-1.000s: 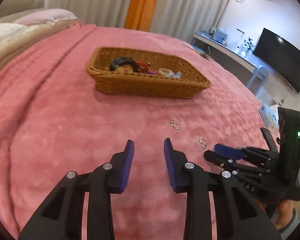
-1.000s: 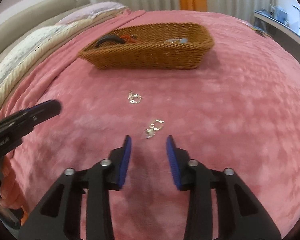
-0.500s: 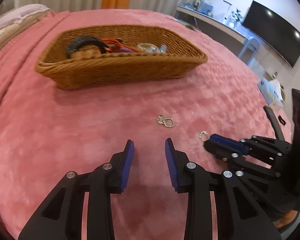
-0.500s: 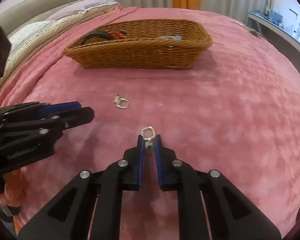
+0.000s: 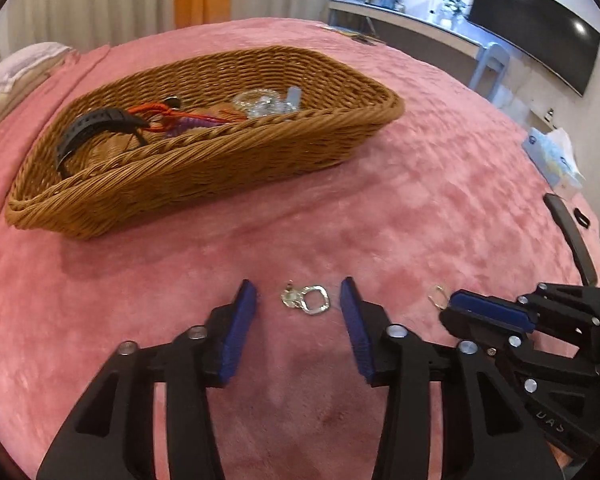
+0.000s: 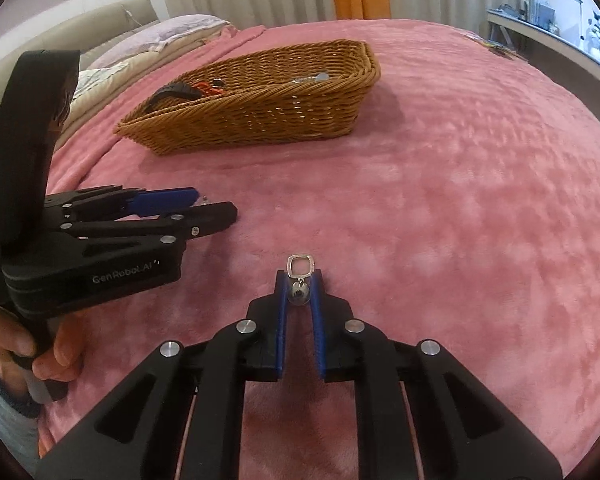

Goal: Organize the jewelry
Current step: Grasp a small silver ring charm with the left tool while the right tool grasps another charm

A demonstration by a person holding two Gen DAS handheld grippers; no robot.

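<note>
The left wrist view shows the left gripper (image 5: pixel 298 300), its jaws just opening, parted around an untouched earring (image 5: pixel 306 300) lying on the pink blanket (image 5: pixel 420 200); a basket (image 5: pixel 204 160) stands at eleven o'clock. The right wrist view shows the right gripper (image 6: pixel 299 280) pinching a second earring (image 6: pixel 299 276).

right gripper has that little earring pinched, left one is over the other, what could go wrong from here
The right gripper holds its earring only at the very fingertips, so it may slip out on the way to the basket. The left gripper, whose jaws have just been opening, straddles the second earring lying flat on the plush blanket; closing could pinch fabric or nudge it aside.
</note>
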